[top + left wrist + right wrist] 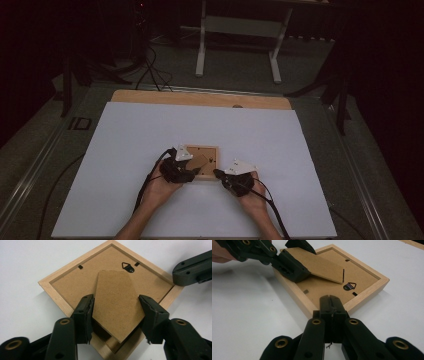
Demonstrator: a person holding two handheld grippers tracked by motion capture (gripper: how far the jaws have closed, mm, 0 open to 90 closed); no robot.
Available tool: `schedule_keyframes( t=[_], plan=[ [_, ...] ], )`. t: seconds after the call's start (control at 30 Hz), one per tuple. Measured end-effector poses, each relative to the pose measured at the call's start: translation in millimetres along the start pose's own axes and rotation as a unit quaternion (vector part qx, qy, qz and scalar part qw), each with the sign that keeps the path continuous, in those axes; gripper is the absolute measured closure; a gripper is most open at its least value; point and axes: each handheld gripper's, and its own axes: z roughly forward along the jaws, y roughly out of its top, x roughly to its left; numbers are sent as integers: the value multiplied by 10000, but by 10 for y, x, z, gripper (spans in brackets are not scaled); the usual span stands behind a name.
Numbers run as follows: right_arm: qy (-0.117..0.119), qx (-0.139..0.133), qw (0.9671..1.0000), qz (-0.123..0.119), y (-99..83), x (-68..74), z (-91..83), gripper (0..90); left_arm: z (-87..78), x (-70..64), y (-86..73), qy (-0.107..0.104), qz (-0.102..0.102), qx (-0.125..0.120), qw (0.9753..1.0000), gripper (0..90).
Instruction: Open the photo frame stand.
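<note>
Fingers (86,312) around frame's stand flap (116,302)

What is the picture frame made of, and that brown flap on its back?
The picture frame looks like pale, unpainted wood: faint grain lines run along its rim, with a matt finish. The brown flap, gripped by the left gripper, looks like pressed fibreboard or stiff card: speckled, flat brown, no grain, thin edge. The small hanger seems to be dark metal, though that is less sure.
</note>
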Motion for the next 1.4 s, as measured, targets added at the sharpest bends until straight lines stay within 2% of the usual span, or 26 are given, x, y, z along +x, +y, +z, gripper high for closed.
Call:
schedule_keyframes(
  t=[0.2,0.5,0.87,1.17,1.4],
  plan=[
    [14,9,10000,3,3,-3,0,900,-17,-10,68,33,62,133,9999,507],
    [21,23,10000,-21,5,-7,0,900,-61,-13,259,37,39,29,10000,506],
    [19,23,10000,-20,5,-6,0,900,-56,4,234,-31,-13,141,9999,500],
    [24,21,10000,-29,4,-7,0,900,-45,79,171,-346,-314,184,9987,459],
    [18,17,10000,-44,4,-6,0,900,-14,115,144,-437,-516,289,9973,449]
  ],
)
